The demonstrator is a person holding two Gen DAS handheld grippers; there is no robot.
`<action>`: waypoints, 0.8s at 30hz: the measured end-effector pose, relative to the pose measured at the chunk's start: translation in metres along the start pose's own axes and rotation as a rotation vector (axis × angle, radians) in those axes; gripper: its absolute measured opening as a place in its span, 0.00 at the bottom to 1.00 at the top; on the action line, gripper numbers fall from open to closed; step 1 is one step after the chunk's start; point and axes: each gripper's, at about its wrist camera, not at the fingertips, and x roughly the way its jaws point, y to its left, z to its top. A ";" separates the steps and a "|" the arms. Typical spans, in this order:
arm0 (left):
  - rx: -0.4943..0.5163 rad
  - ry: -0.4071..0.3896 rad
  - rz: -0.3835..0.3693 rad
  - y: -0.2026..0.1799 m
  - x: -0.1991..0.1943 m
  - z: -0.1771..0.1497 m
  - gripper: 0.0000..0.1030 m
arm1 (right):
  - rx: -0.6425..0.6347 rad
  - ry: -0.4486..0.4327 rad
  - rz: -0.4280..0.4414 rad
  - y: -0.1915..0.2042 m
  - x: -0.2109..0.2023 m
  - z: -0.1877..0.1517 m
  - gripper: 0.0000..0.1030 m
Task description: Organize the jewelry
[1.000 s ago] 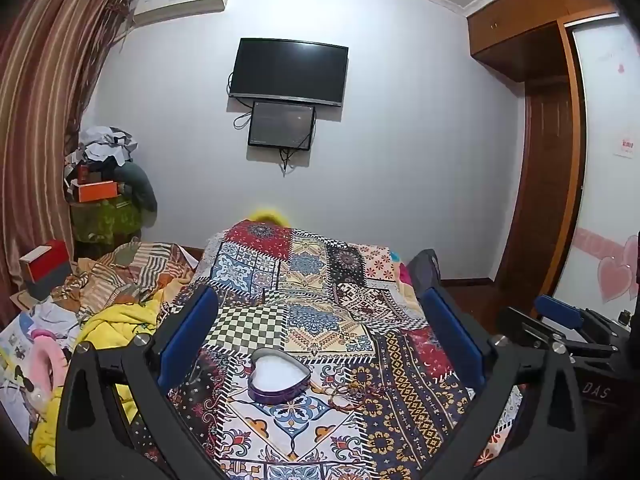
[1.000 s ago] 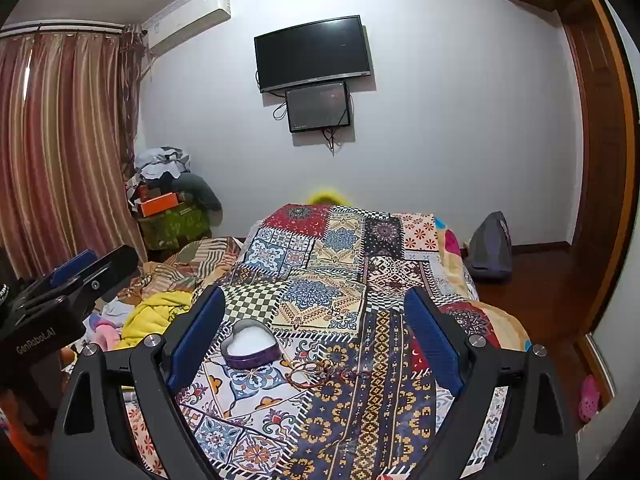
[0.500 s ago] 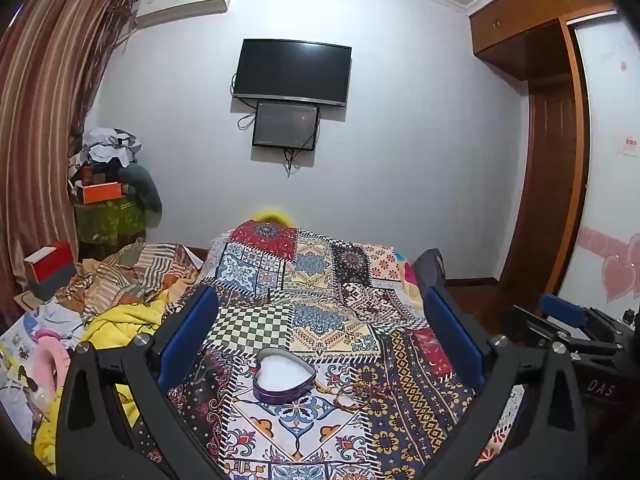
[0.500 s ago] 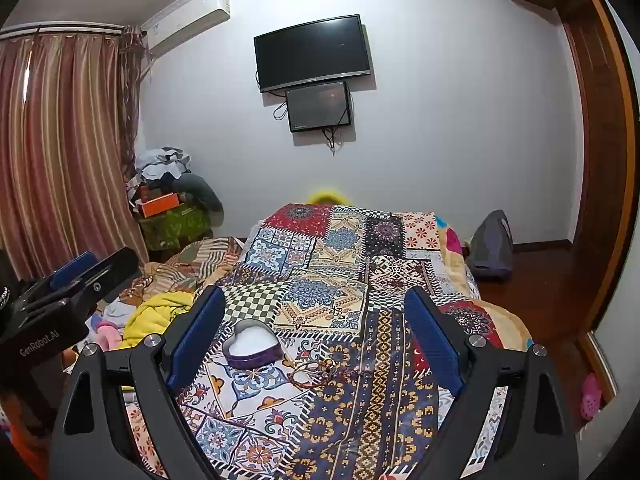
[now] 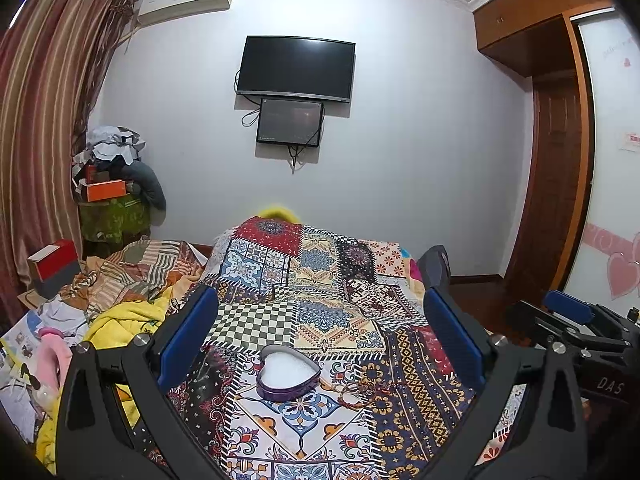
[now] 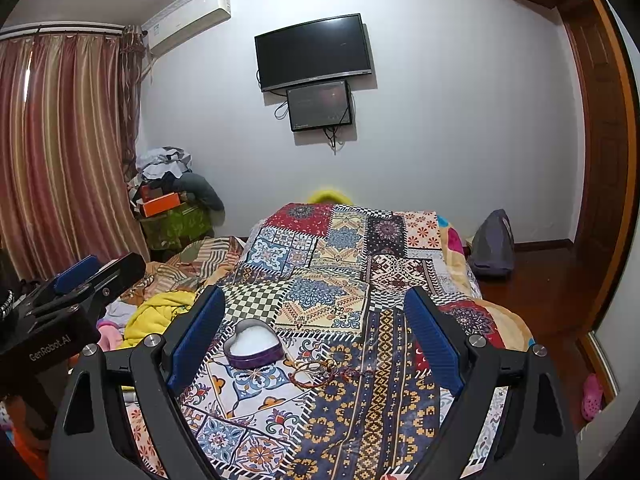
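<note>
Your left hand-held gripper and your right hand-held gripper both stand wide apart, released, grasping nothing, hovering over the near end of the bed. Landmark is the heart-shaped tin: lid off, white lining showing, it sits on the bed's patchwork cover. The red corded bracelet lies just right of the tin, on the cover, outside it. A yellow blanket is piled well left of the tin.

2 wrist views side by side, low over the bed, facing the TV wall.
</note>
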 end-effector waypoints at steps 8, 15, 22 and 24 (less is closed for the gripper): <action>-0.003 -0.001 -0.001 0.000 0.000 0.000 1.00 | 0.001 0.000 0.000 0.001 0.000 -0.001 0.86; -0.002 -0.001 0.001 0.001 -0.001 -0.001 1.00 | 0.000 0.004 -0.001 0.001 0.000 0.000 0.86; -0.003 0.000 0.001 0.001 -0.001 -0.001 1.00 | 0.001 0.005 -0.002 0.000 0.000 0.000 0.86; -0.004 0.000 0.000 0.002 -0.001 -0.001 1.00 | 0.000 0.007 -0.001 0.000 0.000 0.000 0.86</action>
